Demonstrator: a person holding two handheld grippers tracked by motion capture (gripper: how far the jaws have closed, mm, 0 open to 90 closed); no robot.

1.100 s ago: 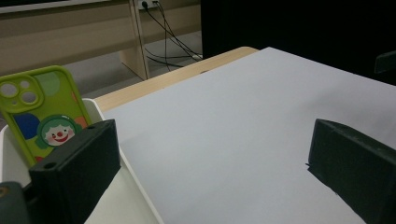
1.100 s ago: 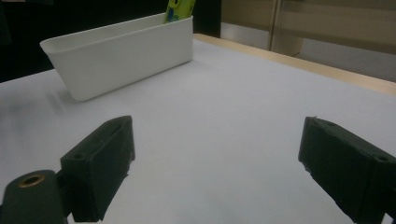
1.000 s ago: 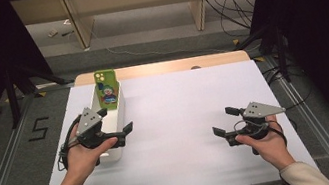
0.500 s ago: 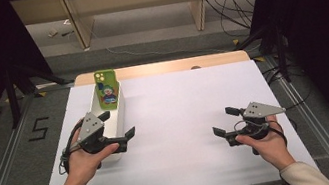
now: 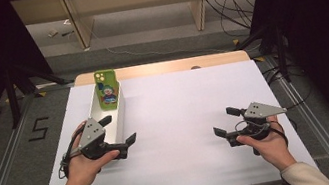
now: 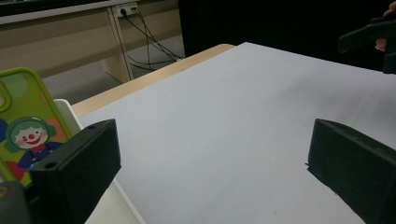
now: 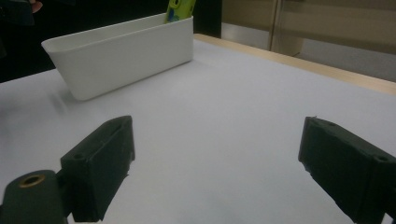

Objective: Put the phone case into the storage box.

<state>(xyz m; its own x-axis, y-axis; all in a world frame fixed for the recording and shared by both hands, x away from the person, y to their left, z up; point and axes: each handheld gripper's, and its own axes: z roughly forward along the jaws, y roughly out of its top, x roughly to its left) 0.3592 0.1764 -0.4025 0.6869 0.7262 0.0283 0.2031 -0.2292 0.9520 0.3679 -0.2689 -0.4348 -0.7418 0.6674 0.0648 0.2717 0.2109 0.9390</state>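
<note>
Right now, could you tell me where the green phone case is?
In the high view, the green phone case stands upright at the far end of the white bin, on the table's left, beyond the left gripper.

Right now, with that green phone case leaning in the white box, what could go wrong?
The phone case stands steeply against the far end of the white box, so a bump could tip it over. The left claw, jaws open, sits close beside the box and might nudge the light box across the table. The right claw is far off and could hardly steady it.
</note>
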